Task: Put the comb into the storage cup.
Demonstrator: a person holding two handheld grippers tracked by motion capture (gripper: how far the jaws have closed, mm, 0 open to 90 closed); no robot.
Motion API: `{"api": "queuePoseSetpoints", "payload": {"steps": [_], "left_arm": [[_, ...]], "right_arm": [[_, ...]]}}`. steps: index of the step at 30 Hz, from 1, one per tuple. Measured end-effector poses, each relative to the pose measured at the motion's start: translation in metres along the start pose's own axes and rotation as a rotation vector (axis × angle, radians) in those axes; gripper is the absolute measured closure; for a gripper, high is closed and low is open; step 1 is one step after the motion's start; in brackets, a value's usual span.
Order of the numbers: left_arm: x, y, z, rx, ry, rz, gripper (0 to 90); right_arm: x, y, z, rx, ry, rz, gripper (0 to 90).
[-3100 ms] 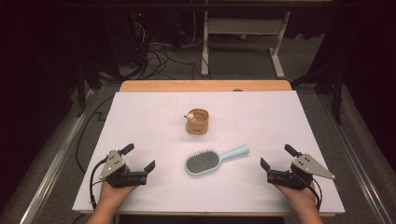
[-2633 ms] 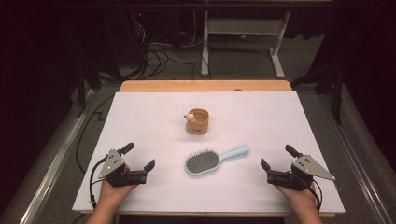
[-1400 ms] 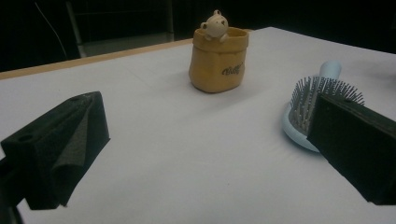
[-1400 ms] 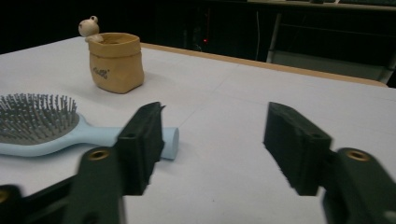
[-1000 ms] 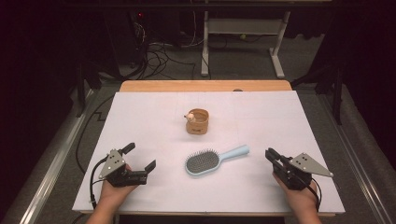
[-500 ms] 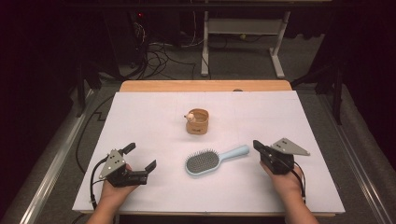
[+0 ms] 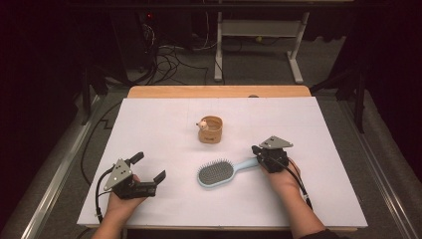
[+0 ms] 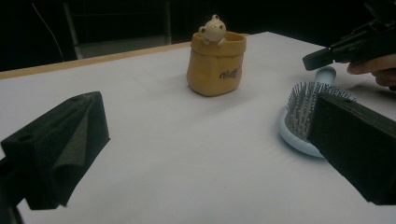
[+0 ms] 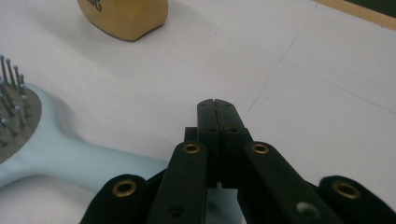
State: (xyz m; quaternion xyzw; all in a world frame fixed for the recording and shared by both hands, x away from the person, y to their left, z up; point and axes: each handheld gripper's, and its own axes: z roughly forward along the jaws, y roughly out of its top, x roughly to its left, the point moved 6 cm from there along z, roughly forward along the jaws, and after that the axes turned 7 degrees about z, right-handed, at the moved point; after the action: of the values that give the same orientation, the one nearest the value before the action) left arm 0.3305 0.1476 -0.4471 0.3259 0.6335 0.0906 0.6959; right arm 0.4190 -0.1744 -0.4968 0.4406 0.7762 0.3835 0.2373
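Right gripper (image 7: 260, 152), jaws pressed together, sits over the handle of the pale-blue plastic hairbrush (image 7: 221, 173) lying mid-table, bristles up; probably not clamping it. Left gripper (image 7: 148, 167) rests spread wide, idle.

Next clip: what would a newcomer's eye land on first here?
Probably the pale blue hairbrush lying bristles up mid-table, with the right gripper at the end of its handle, jaws pressed together above it. Behind it stands a small tan pot with a bear figure on its rim, while the left gripper rests open near the front left.
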Motion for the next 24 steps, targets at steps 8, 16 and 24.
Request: {"api": "queuePoseSetpoints", "payload": {"steps": [8,16,24], "left_arm": [[0.0,0.0,0.0,-0.001,0.002,-0.004,0.1],[-0.001,-0.001,0.0,-0.001,-0.002,-0.004,0.1],[-0.001,0.0,0.0,-0.001,-0.003,-0.005,0.1]], "right_arm": [[-0.004,-0.006,-0.002,0.034,0.017,0.011,90.0],[-0.003,-0.012,-0.013,0.049,0.024,-0.007,90.0],[-0.001,-0.019,-0.022,0.057,0.042,0.003,90.0]]}}
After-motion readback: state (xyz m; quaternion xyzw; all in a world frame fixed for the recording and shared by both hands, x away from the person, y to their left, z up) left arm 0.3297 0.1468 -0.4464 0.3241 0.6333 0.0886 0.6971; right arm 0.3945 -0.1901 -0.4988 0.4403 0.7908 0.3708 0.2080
